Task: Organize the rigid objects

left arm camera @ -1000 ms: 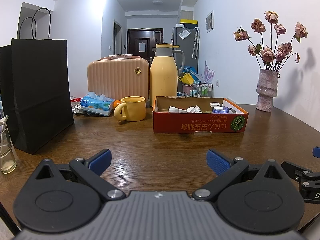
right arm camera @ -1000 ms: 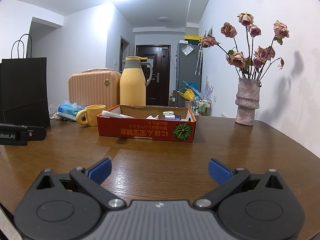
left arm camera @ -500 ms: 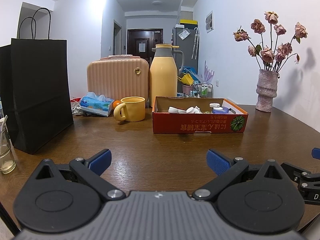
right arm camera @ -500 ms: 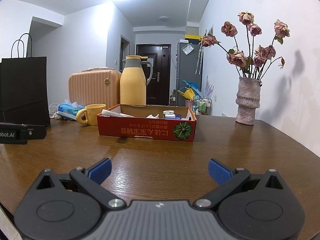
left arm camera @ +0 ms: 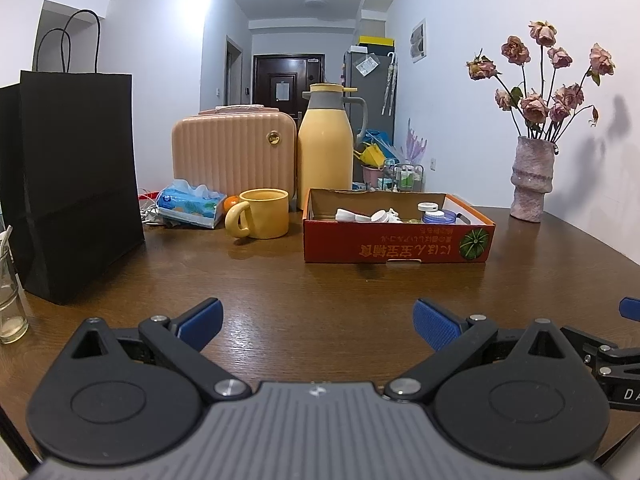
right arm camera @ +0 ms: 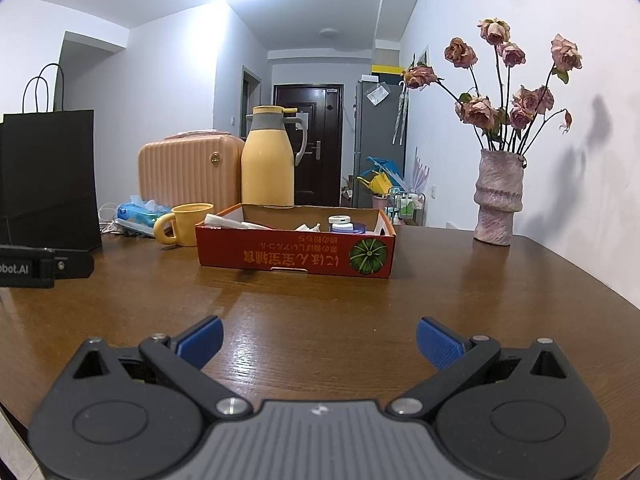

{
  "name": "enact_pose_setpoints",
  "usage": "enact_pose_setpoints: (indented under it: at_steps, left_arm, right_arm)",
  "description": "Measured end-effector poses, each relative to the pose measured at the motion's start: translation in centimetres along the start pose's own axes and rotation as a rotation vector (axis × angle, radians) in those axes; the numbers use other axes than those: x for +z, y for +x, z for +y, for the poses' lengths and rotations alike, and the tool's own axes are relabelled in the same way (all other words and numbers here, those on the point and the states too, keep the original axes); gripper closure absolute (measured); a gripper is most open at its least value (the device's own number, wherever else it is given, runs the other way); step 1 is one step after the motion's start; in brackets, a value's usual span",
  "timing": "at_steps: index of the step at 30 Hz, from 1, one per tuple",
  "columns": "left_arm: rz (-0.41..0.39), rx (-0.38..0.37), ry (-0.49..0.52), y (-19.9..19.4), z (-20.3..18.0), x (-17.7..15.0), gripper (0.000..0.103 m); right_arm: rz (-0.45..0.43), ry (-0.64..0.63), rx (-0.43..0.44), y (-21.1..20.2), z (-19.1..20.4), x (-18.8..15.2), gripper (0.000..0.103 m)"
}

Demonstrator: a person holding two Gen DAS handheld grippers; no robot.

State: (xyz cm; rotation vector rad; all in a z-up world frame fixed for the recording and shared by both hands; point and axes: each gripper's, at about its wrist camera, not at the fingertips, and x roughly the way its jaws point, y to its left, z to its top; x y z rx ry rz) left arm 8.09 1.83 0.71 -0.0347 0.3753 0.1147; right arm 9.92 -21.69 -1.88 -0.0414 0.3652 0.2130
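Note:
A shallow red cardboard box [left arm camera: 396, 246] [right arm camera: 296, 254] stands in the middle of the brown wooden table [left arm camera: 280, 280]. Inside lie white caps [left arm camera: 346, 215] and small blue-and-white jars [left arm camera: 434, 212] [right arm camera: 342, 224]. My left gripper [left arm camera: 318, 322] hovers low over the near table, open and empty, well short of the box. My right gripper [right arm camera: 320, 338] is also open and empty, a similar distance from the box. The left gripper's body [right arm camera: 36, 266] shows at the left edge of the right wrist view.
A yellow mug [left arm camera: 262, 218], yellow thermos jug [left arm camera: 326, 148], pink ribbed case [left arm camera: 234, 152] and tissue pack [left arm camera: 190, 204] stand behind the box. A black paper bag [left arm camera: 68, 176] and a glass jar [left arm camera: 10, 308] are at left, a vase of dried roses [left arm camera: 532, 180] at right.
Both views have shifted very slightly; the scene sits marginally lower in the frames. Both grippers stay open and nothing on the table has moved.

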Motion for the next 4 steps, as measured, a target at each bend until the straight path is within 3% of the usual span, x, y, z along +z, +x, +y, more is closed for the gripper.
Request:
enact_pose_setpoints:
  at_steps: [4]
  left_arm:
    - [0.008, -0.004, -0.004, 0.23, 0.15, -0.09, 0.0]
  right_arm:
    - [0.01, -0.001, 0.007, 0.31, 0.09, -0.05, 0.0]
